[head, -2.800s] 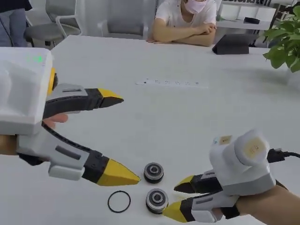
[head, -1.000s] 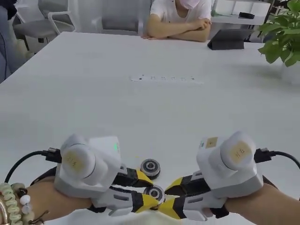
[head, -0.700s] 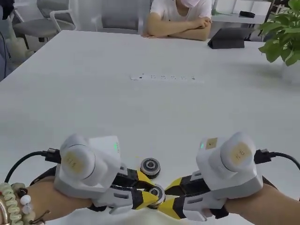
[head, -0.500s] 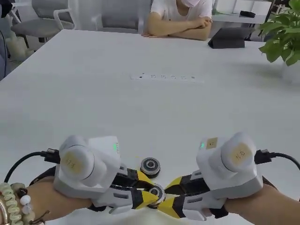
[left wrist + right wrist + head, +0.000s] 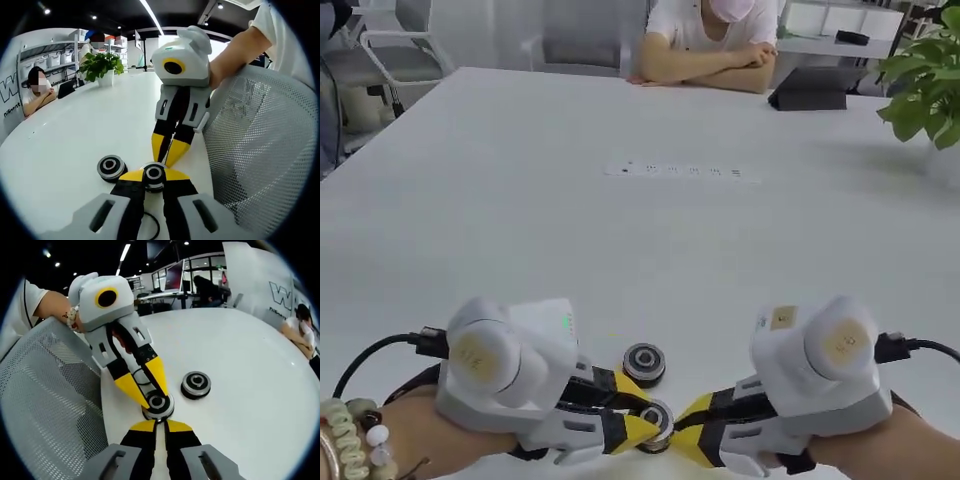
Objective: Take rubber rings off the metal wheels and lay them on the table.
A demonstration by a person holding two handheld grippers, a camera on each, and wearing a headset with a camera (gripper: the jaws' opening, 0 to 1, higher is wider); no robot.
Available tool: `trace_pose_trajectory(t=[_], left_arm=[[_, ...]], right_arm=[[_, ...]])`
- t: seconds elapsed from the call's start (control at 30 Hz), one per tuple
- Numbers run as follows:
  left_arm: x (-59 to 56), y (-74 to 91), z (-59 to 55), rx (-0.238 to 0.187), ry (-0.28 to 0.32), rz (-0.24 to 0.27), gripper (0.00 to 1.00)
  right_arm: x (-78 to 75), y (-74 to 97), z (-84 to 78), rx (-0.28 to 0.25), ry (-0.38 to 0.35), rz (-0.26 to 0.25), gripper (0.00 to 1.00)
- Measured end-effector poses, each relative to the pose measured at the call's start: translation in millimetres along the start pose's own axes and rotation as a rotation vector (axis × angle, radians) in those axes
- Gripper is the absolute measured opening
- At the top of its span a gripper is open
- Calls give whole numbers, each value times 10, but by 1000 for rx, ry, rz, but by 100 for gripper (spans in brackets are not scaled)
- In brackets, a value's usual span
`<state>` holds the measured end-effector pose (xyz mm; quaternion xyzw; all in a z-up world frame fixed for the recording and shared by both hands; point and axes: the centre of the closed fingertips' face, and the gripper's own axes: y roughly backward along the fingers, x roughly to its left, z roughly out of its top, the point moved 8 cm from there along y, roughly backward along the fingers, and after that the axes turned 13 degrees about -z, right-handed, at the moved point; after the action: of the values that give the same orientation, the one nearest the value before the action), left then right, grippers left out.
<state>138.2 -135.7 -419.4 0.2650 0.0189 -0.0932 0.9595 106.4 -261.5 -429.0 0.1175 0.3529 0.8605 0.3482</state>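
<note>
Two metal wheels on surface (image 5: 620, 250): near wheel (image 5: 158, 404) clamped in left claw (image 5: 153, 176), right claw (image 5: 155, 426) almost closed at its rim, grip unclear; far wheel (image 5: 644, 362) just beside

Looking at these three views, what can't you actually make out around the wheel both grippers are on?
Near wheel: whether the right hand-held gripper's closed tips pinch its rubber ring; the tips cover that spot in every view.
Loose rubber ring: left gripper view, mostly hidden under the left hand-held gripper.
Far wheel: too small in the head view to tell whether its ring is on.
</note>
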Motion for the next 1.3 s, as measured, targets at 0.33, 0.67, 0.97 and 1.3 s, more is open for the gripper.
trace_pose_trajectory(t=[0.33, 0.67, 0.97, 1.3], left_arm=[[3, 0, 0, -3, 9, 0, 7], [-3, 5, -1, 3, 5, 8, 7], [-1, 9, -6, -2, 6, 10, 7], [-5, 10, 5, 13, -3, 11, 7]], right_arm=[[-17, -3, 10, 22, -60, -19, 0], [-83, 18, 5, 55, -253, -7, 0], [-131, 60, 44, 37, -408, 19, 0], [-76, 82, 117, 30, -418, 27, 0]])
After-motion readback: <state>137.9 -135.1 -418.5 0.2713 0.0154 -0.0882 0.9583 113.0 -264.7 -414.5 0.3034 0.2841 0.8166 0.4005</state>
